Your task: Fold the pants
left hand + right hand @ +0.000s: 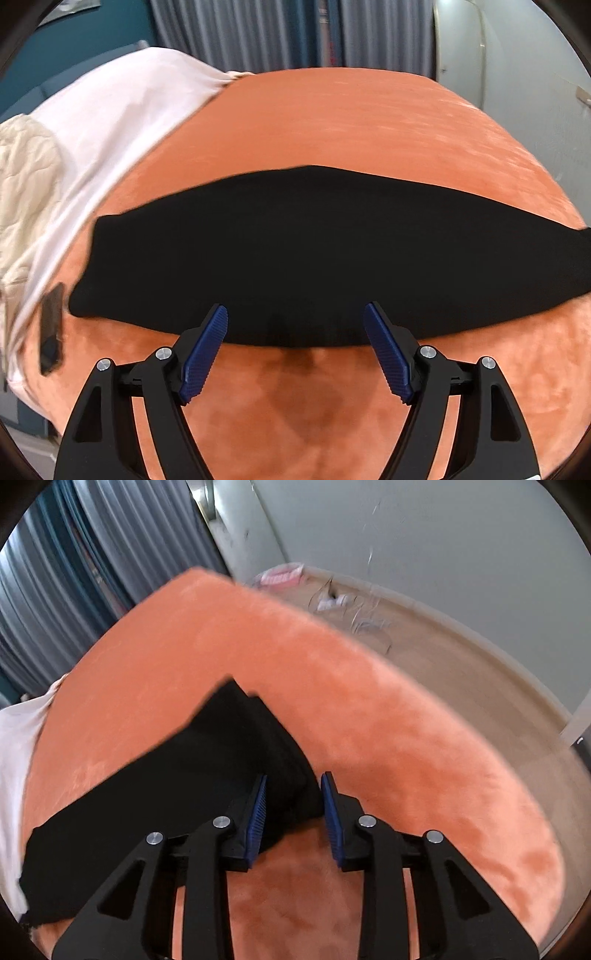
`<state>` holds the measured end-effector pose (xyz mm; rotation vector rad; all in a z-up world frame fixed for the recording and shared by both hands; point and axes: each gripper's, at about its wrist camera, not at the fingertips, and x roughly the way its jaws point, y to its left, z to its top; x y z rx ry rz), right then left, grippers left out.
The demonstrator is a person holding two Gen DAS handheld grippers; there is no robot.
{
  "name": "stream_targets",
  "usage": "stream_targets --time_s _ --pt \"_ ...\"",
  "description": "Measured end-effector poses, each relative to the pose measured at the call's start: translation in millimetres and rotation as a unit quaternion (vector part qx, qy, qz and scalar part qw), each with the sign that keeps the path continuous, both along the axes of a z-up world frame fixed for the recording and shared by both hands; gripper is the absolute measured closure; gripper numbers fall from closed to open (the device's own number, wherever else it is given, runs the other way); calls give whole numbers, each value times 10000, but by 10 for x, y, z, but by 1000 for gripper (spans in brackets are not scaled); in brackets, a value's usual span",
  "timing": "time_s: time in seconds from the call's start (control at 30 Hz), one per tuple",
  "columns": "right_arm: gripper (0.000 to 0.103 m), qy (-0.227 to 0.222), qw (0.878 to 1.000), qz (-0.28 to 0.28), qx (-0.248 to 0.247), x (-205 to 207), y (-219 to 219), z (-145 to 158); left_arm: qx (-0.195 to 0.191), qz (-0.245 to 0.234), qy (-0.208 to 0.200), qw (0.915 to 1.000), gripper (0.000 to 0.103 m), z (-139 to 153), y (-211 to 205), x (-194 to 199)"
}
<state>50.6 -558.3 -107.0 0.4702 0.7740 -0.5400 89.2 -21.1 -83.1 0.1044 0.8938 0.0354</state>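
The black pants [314, 254] lie flat, folded lengthwise into a long strip across the orange blanket [351, 122]. My left gripper [295, 314] is open, its blue pads wide apart just above the strip's near edge, holding nothing. In the right wrist view the pants [155, 786] run from lower left to a pointed end near the middle. My right gripper [293, 786] is open with a narrower gap, its fingers straddling the near corner of that end without pinching it.
A white sheet [110, 122] and a cream quilt [26, 177] lie at the left of the bed. A dark phone [51, 328] rests by the pants' left end. Grey curtains [258, 33] hang behind. Beige floor [461, 664] with cables lies beyond the bed's right edge.
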Motion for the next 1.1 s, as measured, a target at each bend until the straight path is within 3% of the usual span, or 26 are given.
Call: stream_targets --time_s 0.07,0.13,0.27,0.37,0.43,0.47,0.53,0.7,0.73,0.8,0.87,0.93,1.0,1.1 --pt "73 -178 9971 251 -700 28 389 262 140 311 -10 9994 27 -52 289 122" --pt "73 -332 9888 1132 -912 240 953 441 181 632 101 9978 27 -136 545 259" --pt "74 -145 9525 3019 -370 912 2219 333 -74 1170 430 9922 27 -403 1089 446" --pt "74 86 9236 3829 -143 1390 3071 161 -217 1192 577 9910 23 -589 1251 440" --pt "69 214 9045 4253 -206 1763 3630 96 -182 1092 374 9931 18 -635 1283 382" --pt "57 250 8991 4365 -219 1913 3835 71 -120 1013 334 9942 17 -649 1275 371" --pt "49 297 8915 4513 -257 2267 4225 20 -157 967 265 9948 16 -665 1297 377" --pt "55 929 8702 4806 -557 2959 4997 -389 -306 873 106 9957 12 -715 1408 358" --pt "62 1135 8641 4855 -688 3063 5105 -478 -313 858 64 9958 12 -729 1405 339" --pt "62 1231 8558 4884 -1177 3115 5350 -584 -382 839 21 9957 11 -734 1426 339" --pt "62 1064 8565 4906 -1204 3131 5380 -469 -522 829 -14 9952 11 -754 1478 318" --pt "62 829 8664 4889 -592 3183 5250 -324 -542 824 -59 9951 11 -758 1479 301" --pt "61 750 8762 4735 -497 3224 5128 -250 -501 828 -83 9953 11 -762 1469 297" --pt "61 1151 8595 4932 -682 3243 5261 -402 -494 829 -100 9953 11 -769 1477 261"
